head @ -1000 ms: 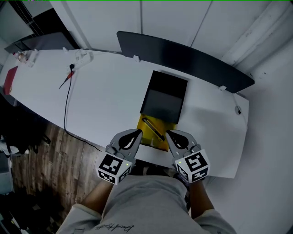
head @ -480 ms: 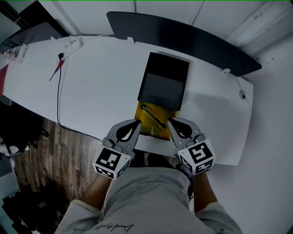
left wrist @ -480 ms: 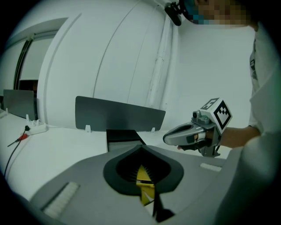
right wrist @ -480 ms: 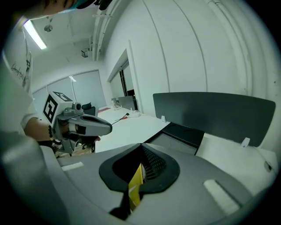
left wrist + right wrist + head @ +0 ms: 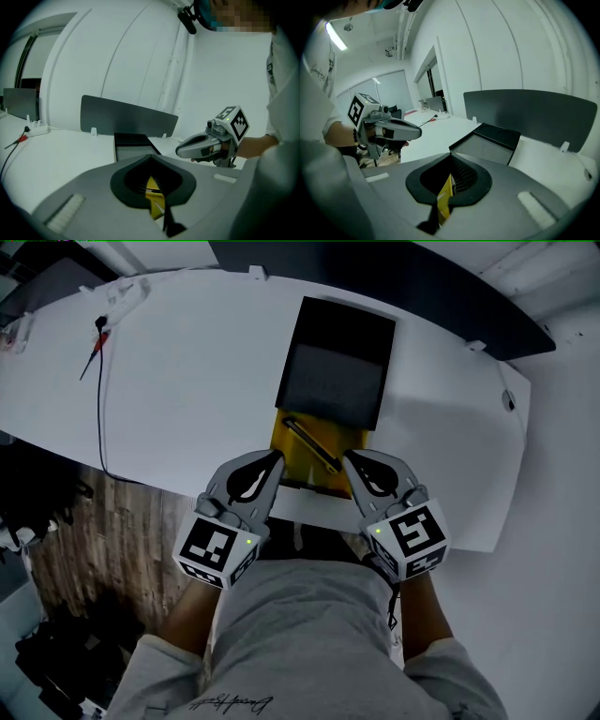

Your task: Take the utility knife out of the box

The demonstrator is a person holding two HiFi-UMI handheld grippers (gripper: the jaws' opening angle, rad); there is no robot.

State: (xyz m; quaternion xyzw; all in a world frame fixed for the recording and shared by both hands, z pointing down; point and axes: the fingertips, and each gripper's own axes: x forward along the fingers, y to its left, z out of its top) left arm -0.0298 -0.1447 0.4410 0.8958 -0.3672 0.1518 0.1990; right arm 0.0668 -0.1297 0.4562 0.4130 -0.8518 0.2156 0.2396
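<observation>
A black box (image 5: pixel 336 371) lies open on the white table (image 5: pixel 187 381). Its yellow tray (image 5: pixel 292 460) sticks out toward the table's front edge. The dark, slim utility knife (image 5: pixel 312 446) lies slantwise on the tray. My left gripper (image 5: pixel 277 458) sits just left of the tray and my right gripper (image 5: pixel 348 461) just right of it. Both are shut with nothing held. In the left gripper view the yellow tray (image 5: pixel 153 197) shows through the gap behind the closed tips, with the box (image 5: pixel 133 143) beyond. The right gripper view shows the box (image 5: pixel 487 140) ahead.
A dark upright panel (image 5: pixel 450 282) runs along the table's far edge. A black cable with a red-handled tool (image 5: pixel 97 345) lies at the far left. Wooden floor (image 5: pixel 112 521) shows beside the person's legs (image 5: pixel 300 634).
Both grippers have sunk a little toward the table's front edge, still flanking the yellow tray. The head view has shifted, so the box now sits higher in the picture. Jaws unchanged.
</observation>
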